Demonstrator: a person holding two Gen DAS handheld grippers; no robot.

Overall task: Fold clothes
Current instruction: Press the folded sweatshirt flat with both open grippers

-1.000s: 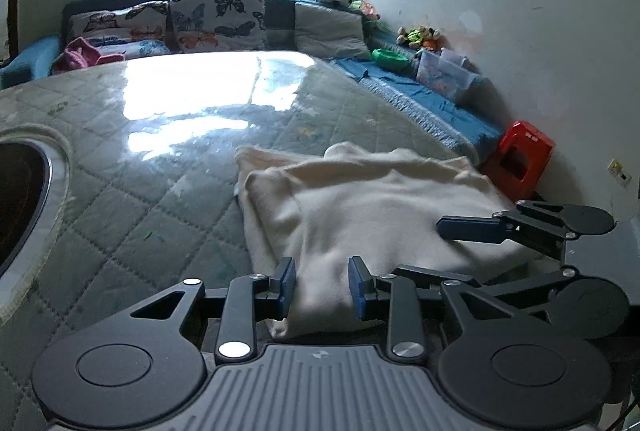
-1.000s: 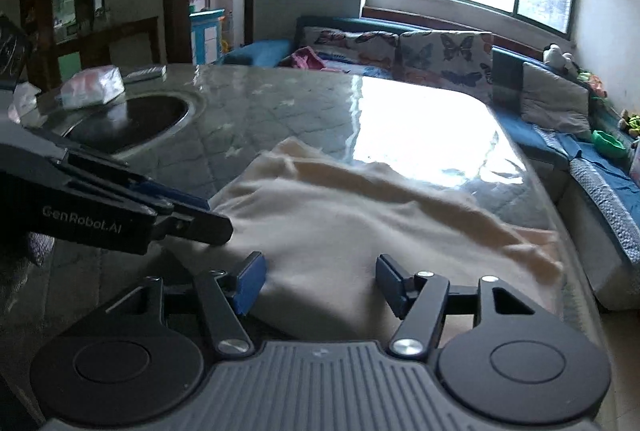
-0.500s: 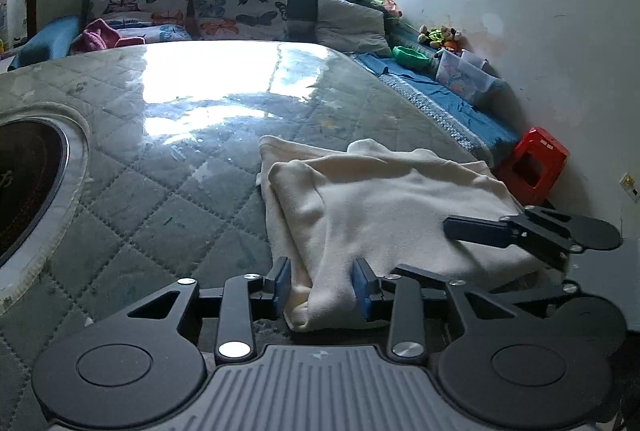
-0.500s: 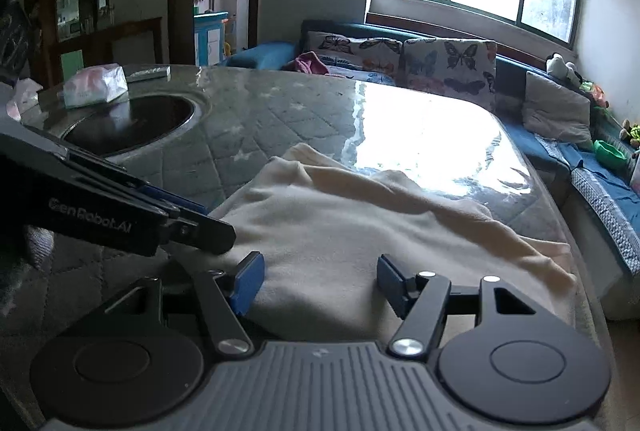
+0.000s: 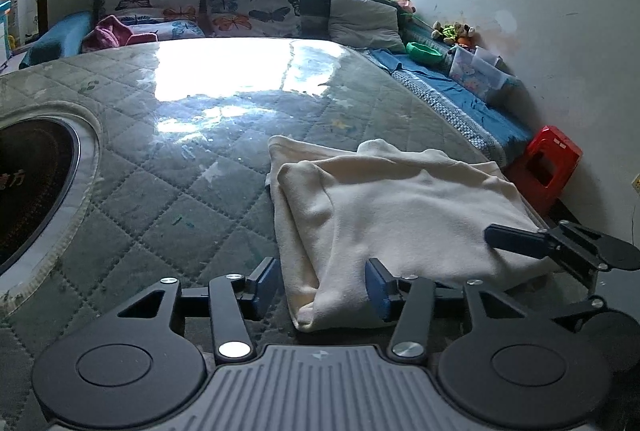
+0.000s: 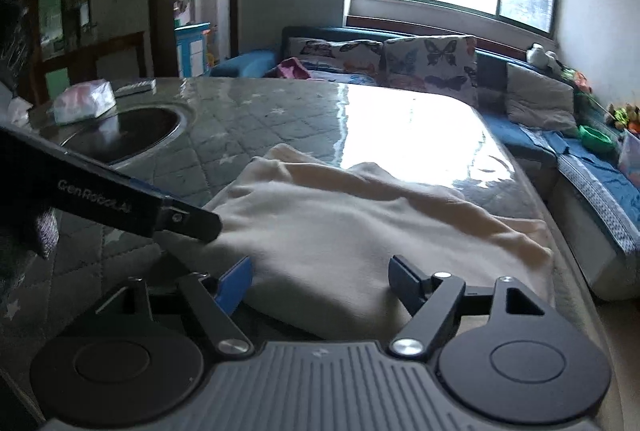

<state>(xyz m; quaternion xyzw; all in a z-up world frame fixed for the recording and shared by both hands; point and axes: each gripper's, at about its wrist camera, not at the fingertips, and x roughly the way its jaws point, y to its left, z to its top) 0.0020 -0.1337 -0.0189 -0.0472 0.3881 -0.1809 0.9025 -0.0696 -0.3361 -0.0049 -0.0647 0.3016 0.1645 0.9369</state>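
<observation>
Your cream garment [image 5: 400, 207] lies folded on the quilted surface [image 5: 192, 167], toward its right near part, with the right edge close to the surface's rim.

Your left tool [image 5: 322, 285] sits at the garment's near left corner. Its fingers are spread to a medium gap and straddle that corner: the left pad is just off the cloth on the bare quilt, and the right pad [image 5: 378, 287] is against the cloth's near edge. Nothing is pinched.

Your right tool [image 6: 320, 279] is at the near edge farther right, spread wide, with the cloth's edge lying between its fingers and apart from both pads. From its camera, the left tool's finger reaches in from the left and meets the garment's left side.

A dark round inset [image 6: 124, 131] lies well to the far left.
</observation>
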